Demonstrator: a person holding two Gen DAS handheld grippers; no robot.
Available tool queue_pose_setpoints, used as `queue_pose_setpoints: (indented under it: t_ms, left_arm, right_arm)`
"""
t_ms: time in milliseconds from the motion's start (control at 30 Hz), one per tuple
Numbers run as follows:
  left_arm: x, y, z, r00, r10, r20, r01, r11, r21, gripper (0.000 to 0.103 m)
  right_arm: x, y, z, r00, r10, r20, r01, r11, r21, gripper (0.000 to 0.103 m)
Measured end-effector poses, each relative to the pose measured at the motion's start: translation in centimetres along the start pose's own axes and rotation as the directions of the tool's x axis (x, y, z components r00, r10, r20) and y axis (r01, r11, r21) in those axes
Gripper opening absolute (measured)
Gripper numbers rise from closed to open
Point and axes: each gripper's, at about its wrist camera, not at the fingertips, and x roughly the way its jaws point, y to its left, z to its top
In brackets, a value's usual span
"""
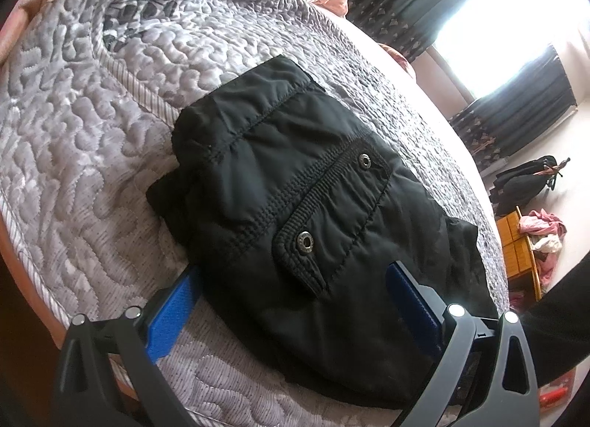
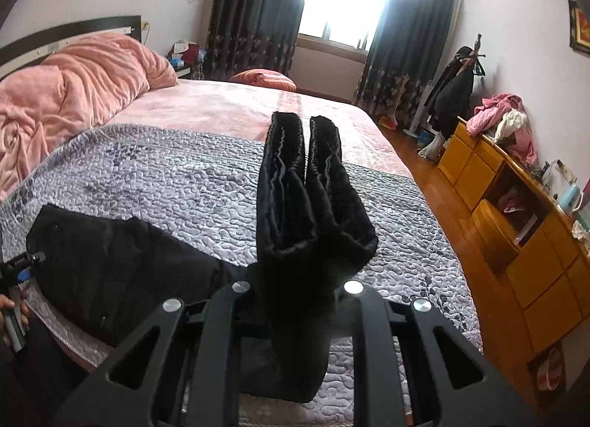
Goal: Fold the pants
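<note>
Right wrist view: the right claw (image 2: 295, 288) is nearly closed on a fold of the black pants (image 2: 317, 205), whose two legs are draped ahead of it above the grey quilt (image 2: 177, 183). Left of it, the waist end is straddled by the wide-open left claw (image 1: 295, 283), nothing gripped. A lengthwise fold is judged under way; next, the legs should be carried over onto the waist.
</note>
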Motion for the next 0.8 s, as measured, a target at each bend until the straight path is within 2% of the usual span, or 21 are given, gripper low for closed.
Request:
queue_pose_setpoints:
  t_ms: [467, 800]
  left_arm:
    - [-0.3, 0.1, -0.1, 1.0, -0.017, 0.003, 0.017, 1.0, -0.004, 0.099]
    - [-0.4, 0.3, -0.1, 0.999, -0.036, 0.003, 0.036, 0.999, -0.016, 0.099]
  right_arm:
    - [2.0, 4.7, -1.1, 0.999, -0.027, -0.037, 0.021, 0.989, -0.144, 0.016]
    - [3.0, 8.7, -2.5, 0.997, -0.057, -0.053, 0.041, 0.963, -0.265, 0.016]
